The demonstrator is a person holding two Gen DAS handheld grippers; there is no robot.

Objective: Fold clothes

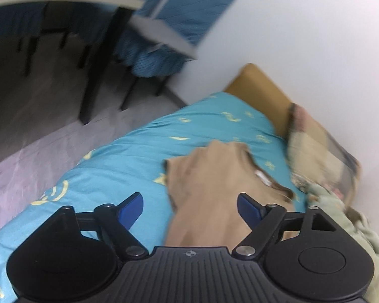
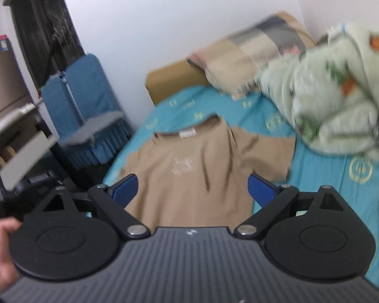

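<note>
A tan T-shirt [image 2: 202,169] lies spread front-up on a bed covered with a turquoise sheet [image 2: 323,174] printed with pale yellow motifs. In the right wrist view the shirt fills the centre of the frame, its collar with a white label toward the upper middle, one short sleeve stretched out to the right, and a faint white print on the chest. The right gripper [image 2: 192,189] hangs above the shirt's lower part with its jaws spread wide and nothing between them; the blue fingertips [image 2: 261,189] sit on either side of the cloth without clearly touching it. A bare hand [image 2: 0,252] shows at the lower left edge of that frame.

In the left wrist view the same shirt runs from the centre toward the lower right, and the left gripper [image 1: 190,210] is likewise held with jaws wide apart and empty, over the edge where shirt meets sheet.

A pale green quilt [image 2: 336,96] with orange and green patches is bunched at the right of the bed, beside a patchwork pillow [image 2: 252,50] at the upper centre, against a tan headboard [image 1: 262,93]. A blue folding chair [image 2: 88,106] stands at the left, near the white wall [image 2: 164,20]. Both views are motion-blurred.
</note>
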